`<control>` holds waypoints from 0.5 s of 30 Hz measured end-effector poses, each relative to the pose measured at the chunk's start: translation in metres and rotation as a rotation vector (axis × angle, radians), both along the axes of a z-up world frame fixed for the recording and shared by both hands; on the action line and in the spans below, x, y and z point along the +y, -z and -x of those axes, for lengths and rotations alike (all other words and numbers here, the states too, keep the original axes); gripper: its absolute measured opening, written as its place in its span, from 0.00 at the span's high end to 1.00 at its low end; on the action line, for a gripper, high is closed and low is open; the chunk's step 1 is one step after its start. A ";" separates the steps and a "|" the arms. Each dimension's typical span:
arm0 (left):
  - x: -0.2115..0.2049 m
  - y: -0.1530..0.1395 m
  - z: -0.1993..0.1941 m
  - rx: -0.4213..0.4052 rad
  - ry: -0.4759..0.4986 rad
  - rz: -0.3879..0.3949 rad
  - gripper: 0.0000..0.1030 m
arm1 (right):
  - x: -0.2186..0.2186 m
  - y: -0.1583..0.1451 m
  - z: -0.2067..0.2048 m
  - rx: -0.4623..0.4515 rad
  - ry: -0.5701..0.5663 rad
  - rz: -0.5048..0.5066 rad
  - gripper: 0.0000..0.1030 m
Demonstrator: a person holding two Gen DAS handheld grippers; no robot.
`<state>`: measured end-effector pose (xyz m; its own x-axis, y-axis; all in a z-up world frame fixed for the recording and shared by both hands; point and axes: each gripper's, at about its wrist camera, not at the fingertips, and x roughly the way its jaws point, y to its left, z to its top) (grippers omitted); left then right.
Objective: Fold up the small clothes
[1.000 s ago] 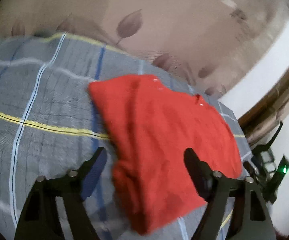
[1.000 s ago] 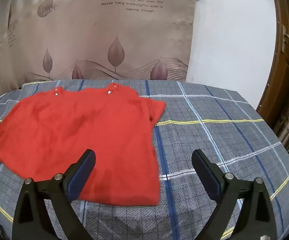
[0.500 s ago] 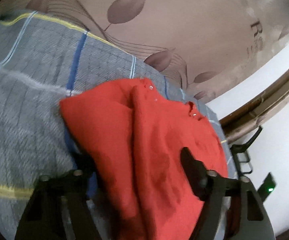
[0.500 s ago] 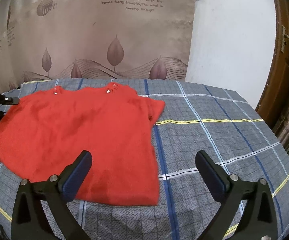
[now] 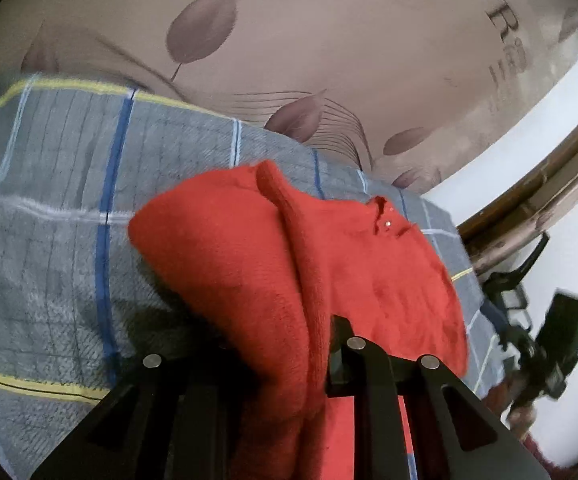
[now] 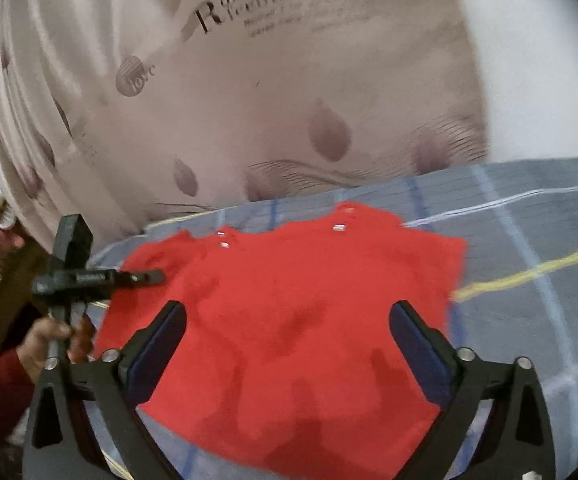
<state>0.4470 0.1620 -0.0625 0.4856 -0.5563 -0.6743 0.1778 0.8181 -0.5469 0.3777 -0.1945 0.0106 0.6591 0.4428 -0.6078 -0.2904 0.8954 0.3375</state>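
A small red knitted top lies spread on the grey checked bedspread, neck buttons toward the far edge. My left gripper is shut on the top's left sleeve edge, which bunches up between the fingers. It also shows in the right wrist view at the top's left side, held by a hand. My right gripper is open and hovers above the middle of the top, touching nothing.
A beige leaf-print curtain hangs behind the bed. A white wall and a wooden door frame stand to the right. The bedspread extends bare to the right of the top.
My left gripper has closed on the top's left sleeve edge and lifted it. My right gripper has moved left and forward over the top, still open.
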 end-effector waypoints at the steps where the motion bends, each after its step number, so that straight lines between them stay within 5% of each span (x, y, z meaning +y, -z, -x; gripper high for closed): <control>1: -0.002 -0.003 0.000 0.006 -0.006 -0.009 0.80 | 0.006 0.003 -0.011 0.016 -0.016 -0.008 0.26; 3: -0.006 -0.012 0.001 0.018 -0.023 -0.027 0.81 | 0.021 0.015 -0.039 0.079 -0.038 0.006 0.72; 5: -0.013 -0.021 0.001 0.028 -0.041 -0.042 0.81 | 0.033 0.030 -0.059 0.156 -0.052 0.014 0.89; 8: -0.029 -0.036 -0.003 0.068 -0.063 -0.032 0.82 | 0.043 0.059 -0.080 0.264 -0.067 -0.019 0.89; 15: -0.114 -0.068 -0.015 0.112 -0.026 0.009 0.82 | 0.017 0.057 -0.074 0.274 -0.081 -0.137 0.88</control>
<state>0.4620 0.0482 0.0056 0.4223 -0.5506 -0.7201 0.0939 0.8167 -0.5694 0.4513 -0.1780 -0.0464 0.4387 0.5770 -0.6890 -0.2402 0.8140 0.5288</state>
